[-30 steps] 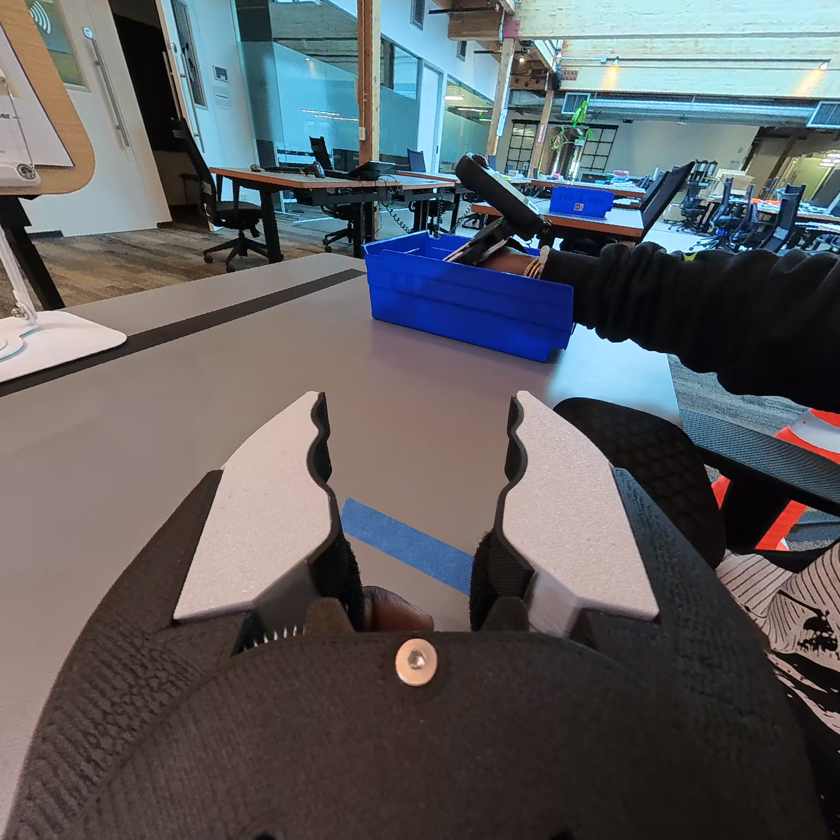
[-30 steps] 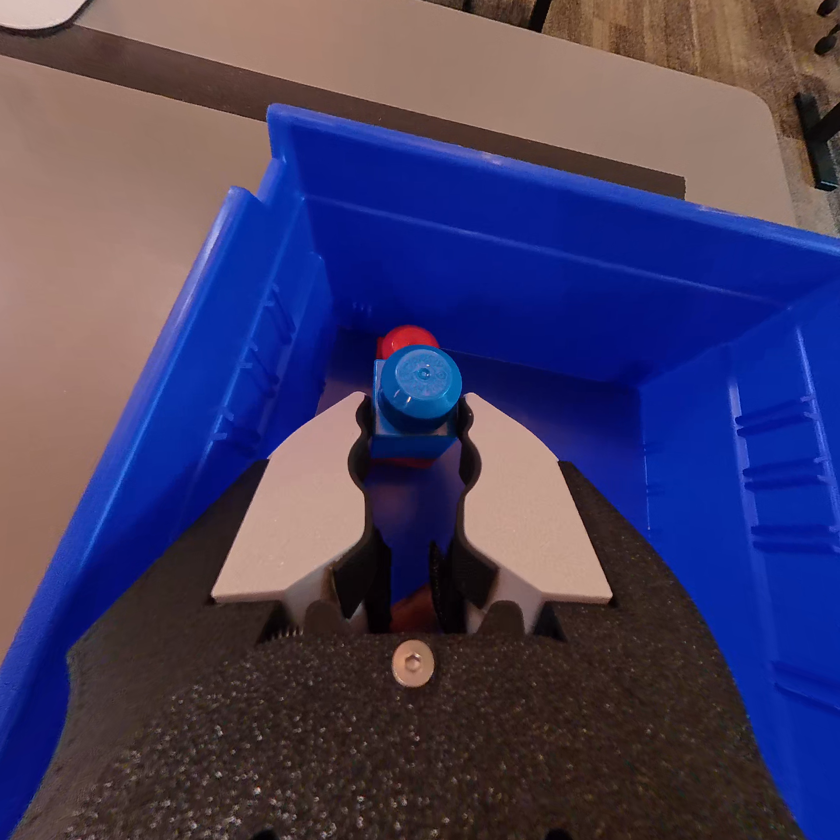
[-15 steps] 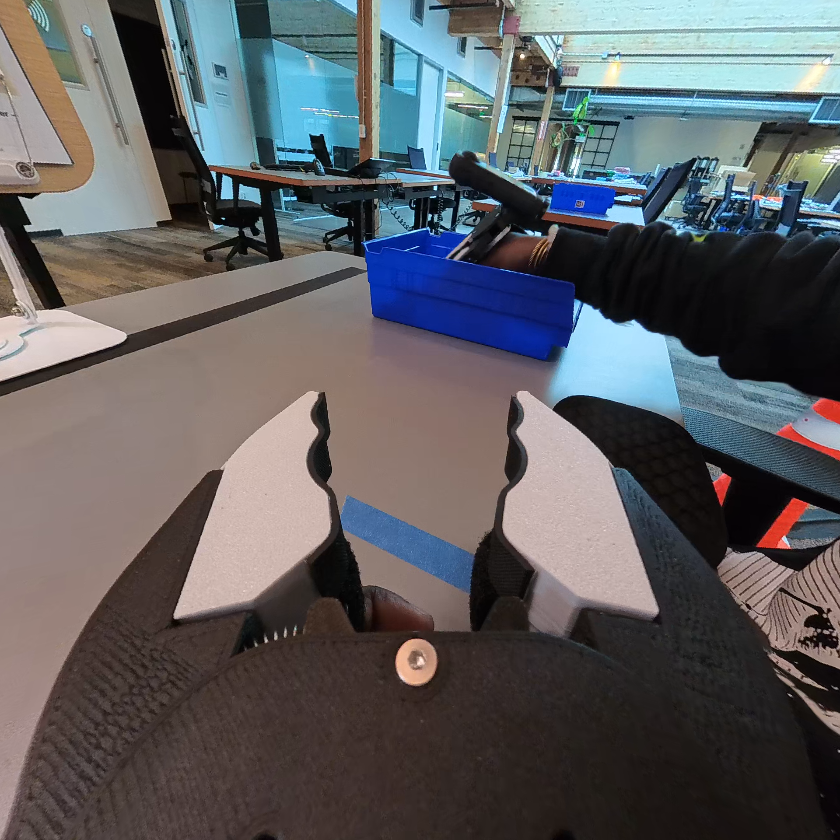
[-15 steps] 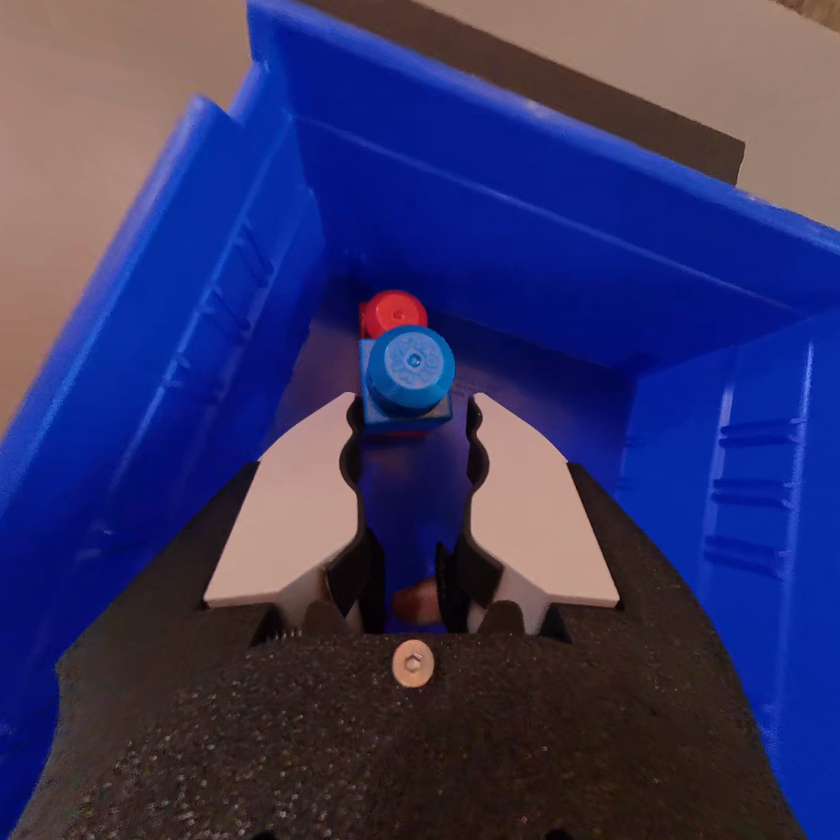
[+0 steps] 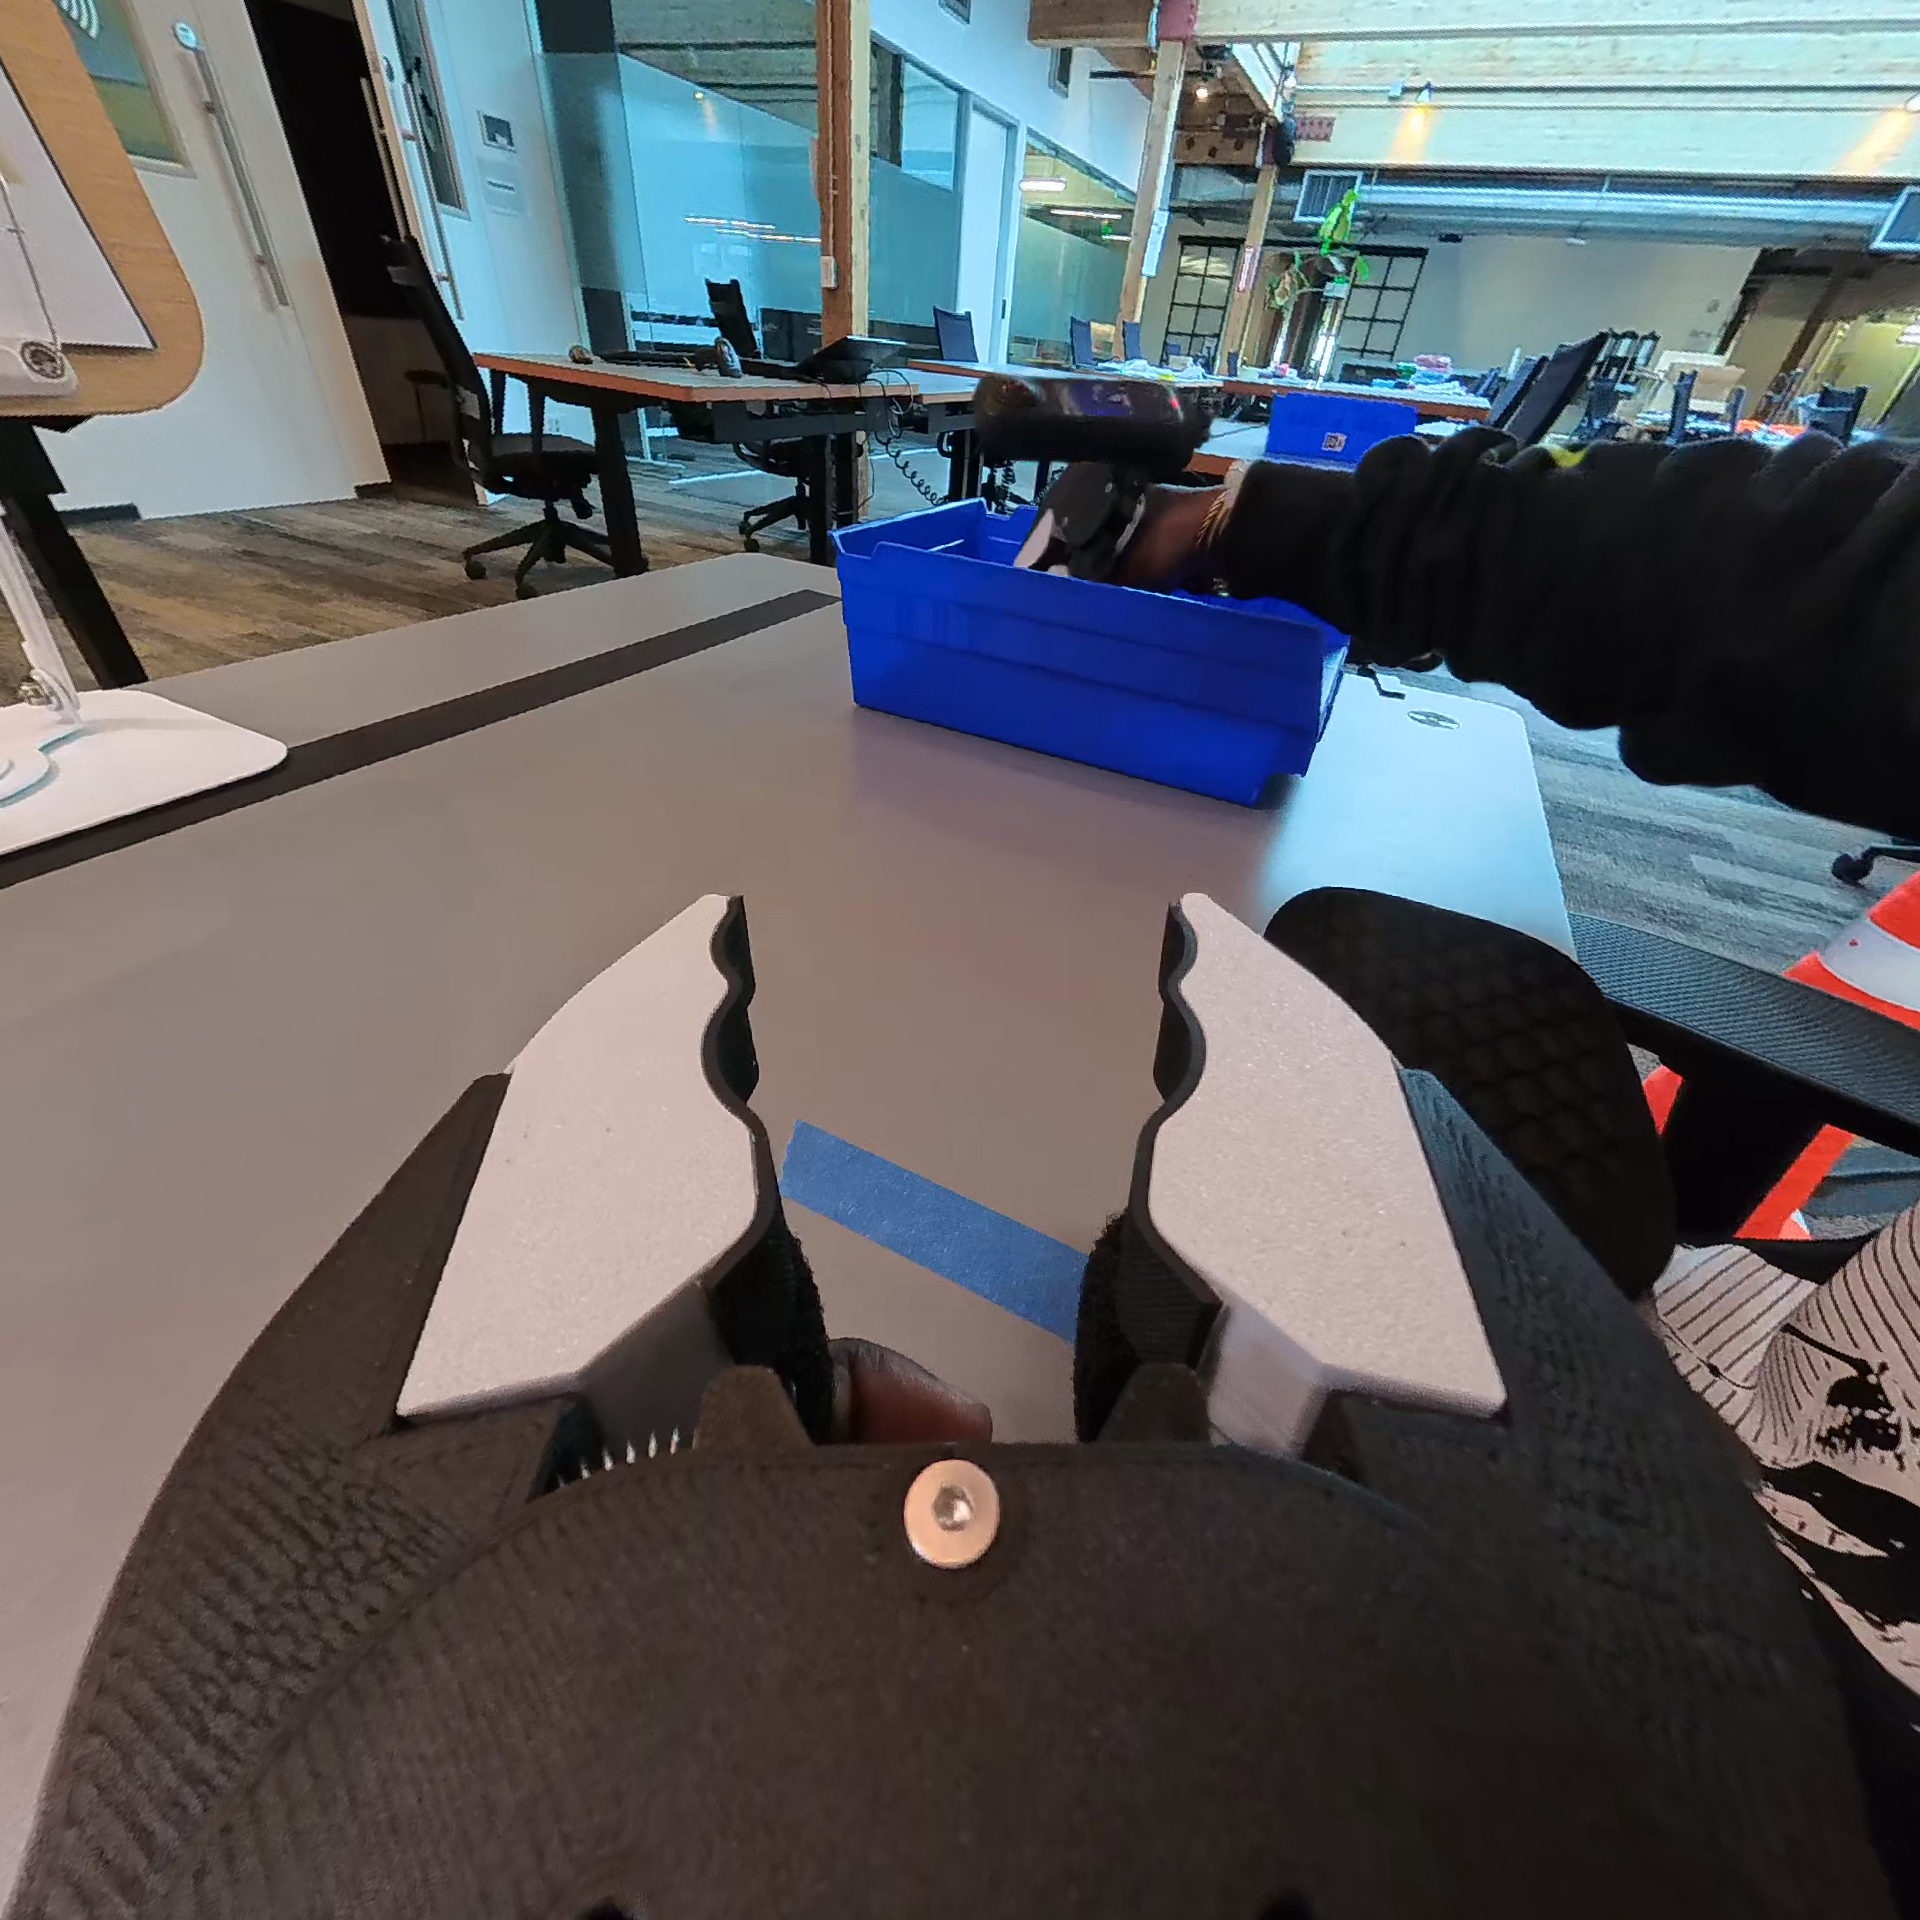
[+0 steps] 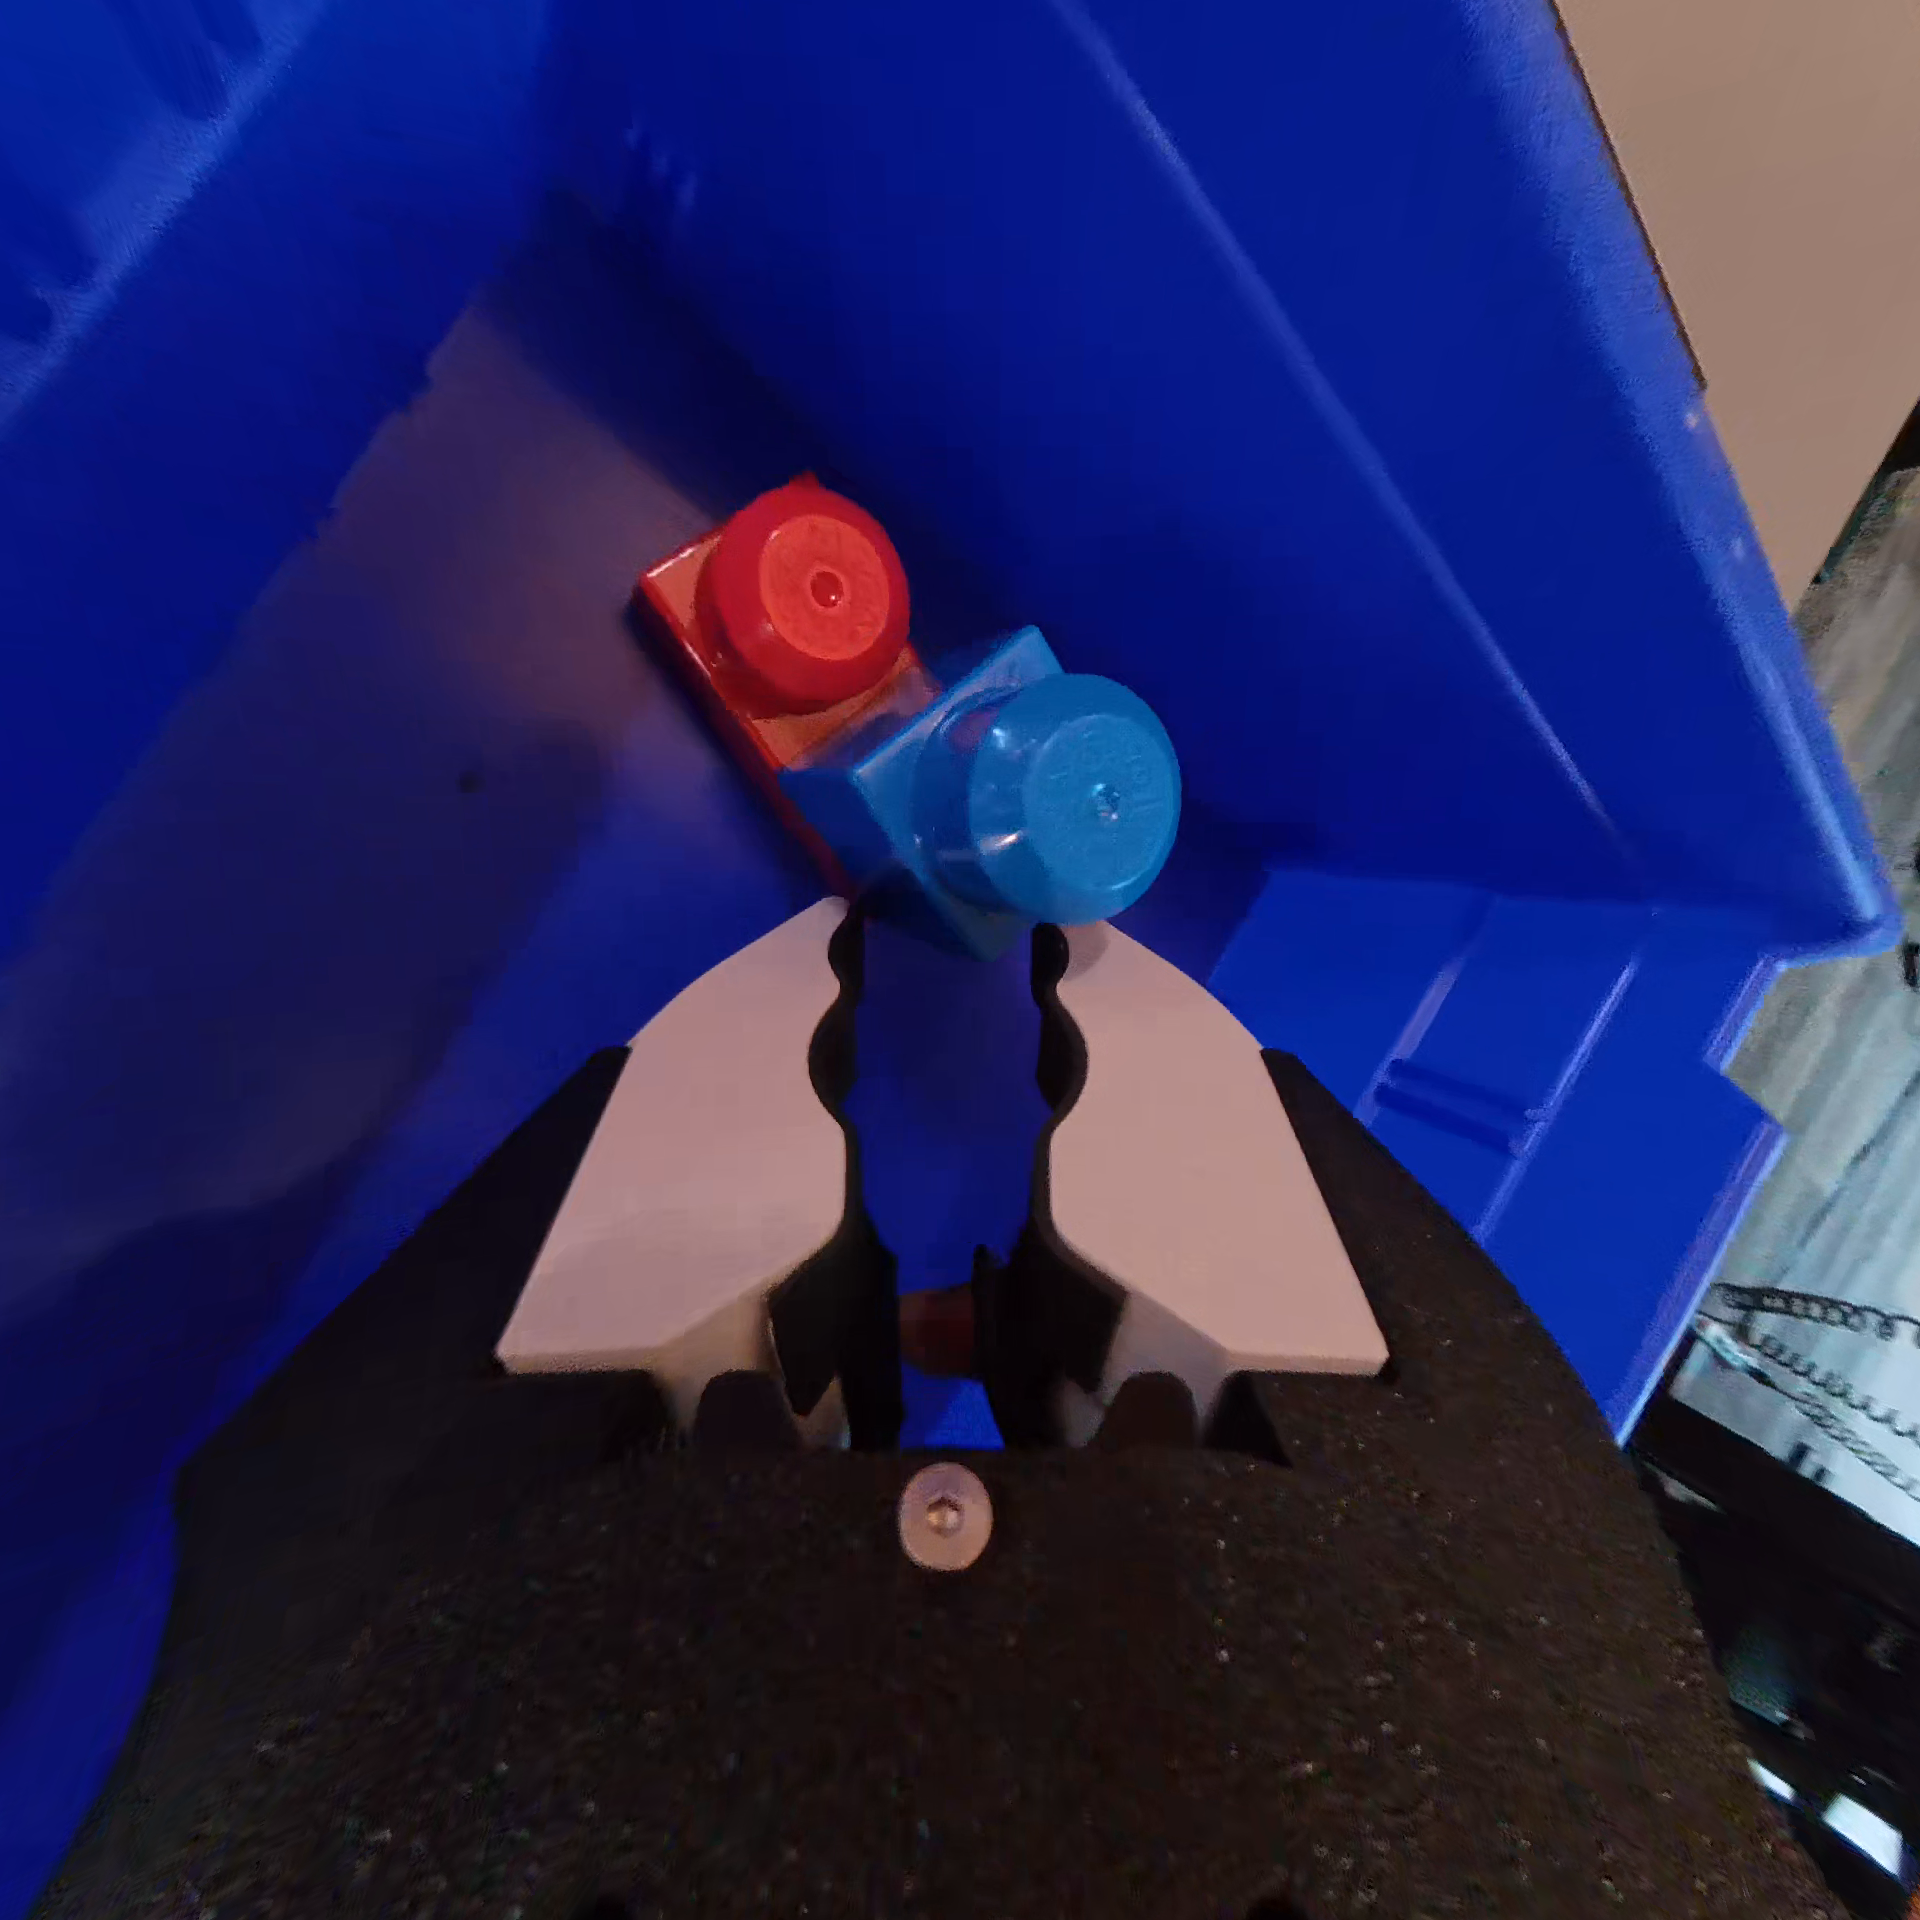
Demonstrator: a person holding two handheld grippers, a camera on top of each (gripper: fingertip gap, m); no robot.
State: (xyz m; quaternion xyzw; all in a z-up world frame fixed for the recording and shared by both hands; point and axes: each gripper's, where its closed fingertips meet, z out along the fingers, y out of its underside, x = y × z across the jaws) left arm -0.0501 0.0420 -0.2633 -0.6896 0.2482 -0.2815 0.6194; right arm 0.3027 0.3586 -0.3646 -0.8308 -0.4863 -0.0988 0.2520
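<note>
My right gripper (image 6: pixel 945 925) is inside a blue bin (image 6: pixel 1143 364), near its corner. Its fingertips pinch the near corner of a blue one-stud toy brick (image 6: pixel 894 821). That brick sits on the end of a red brick (image 6: pixel 800 603), which lies against the bin wall. My left gripper (image 5: pixel 956 925) is wide open and empty, low over the grey table (image 5: pixel 520 935). It is well short of the bin (image 5: pixel 1081 665). In the left wrist view the right gripper (image 5: pixel 1081 488) reaches into the bin, held by a hand in a black sleeve, and its fingertips are hidden there.
A strip of blue tape (image 5: pixel 935 1226) lies on the table under my left jaws. A white stand base (image 5: pixel 114 758) sits at the table's left. A black mesh chair back (image 5: pixel 1475 1049) and an orange cone (image 5: pixel 1870 956) are off the right edge. Office desks stand beyond.
My right gripper let go of the blue brick and opened, then swung round and dropped lower. It has closed again on the brick's near corner. My left gripper has not moved.
</note>
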